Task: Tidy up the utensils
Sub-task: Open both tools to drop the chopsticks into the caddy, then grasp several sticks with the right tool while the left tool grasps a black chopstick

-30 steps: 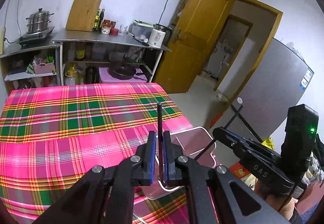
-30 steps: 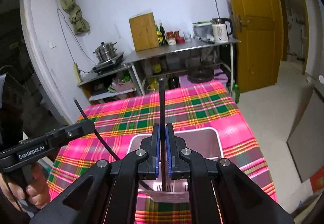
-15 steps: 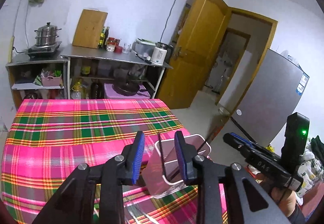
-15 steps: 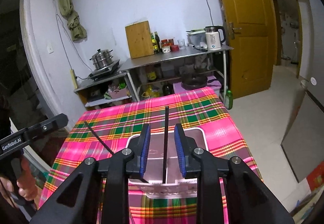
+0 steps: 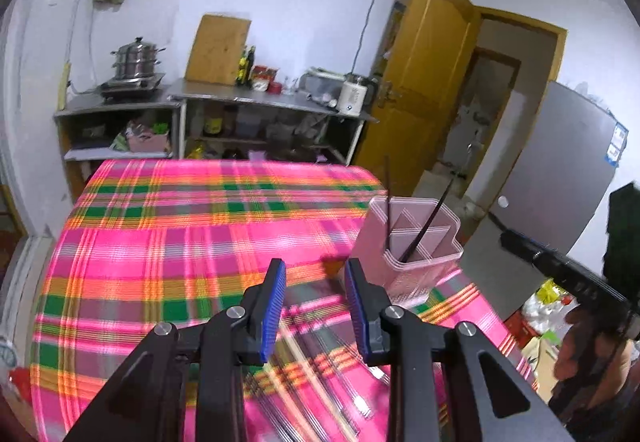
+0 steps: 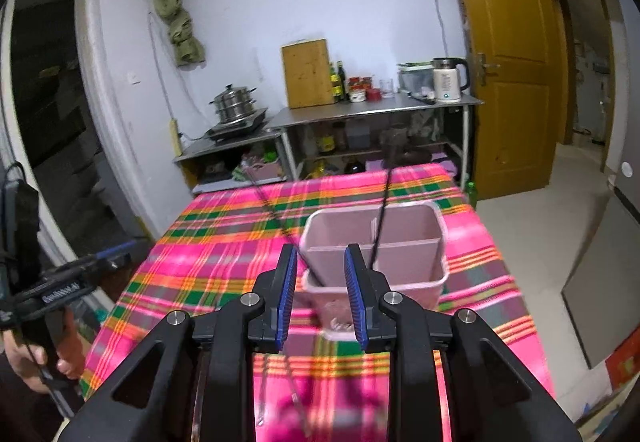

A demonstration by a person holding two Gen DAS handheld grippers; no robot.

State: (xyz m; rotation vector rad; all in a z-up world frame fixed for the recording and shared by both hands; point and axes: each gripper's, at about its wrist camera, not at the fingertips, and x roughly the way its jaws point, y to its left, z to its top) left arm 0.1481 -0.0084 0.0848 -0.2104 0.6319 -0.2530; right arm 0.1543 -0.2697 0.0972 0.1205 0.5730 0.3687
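Both tongs, left tongs (image 5: pixel 314 306) and right tongs (image 6: pixel 320 296), are held wide open with nothing in them. Two black chopsticks (image 6: pixel 380 226) are stood in the pink holder (image 6: pixel 404 262) on the tabletop (image 5: pixel 160 242), so they are kept tidy. More utensils (image 5: pixel 320 402) are left lying below.

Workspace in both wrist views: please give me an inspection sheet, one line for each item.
Surface: table with pink plaid cloth.
Job's things: pink divided holder near the table's right edge; two dark chopsticks stand in it, leaning apart; more utensils lie blurred on the cloth.
Clutter: nothing seen on the table.
Grippers: left gripper open, empty; right gripper open, empty.
Cables: a wire runs down the wall.
Surroundings: steel shelves with kettle, steamer pot, cutting board; yellow door.
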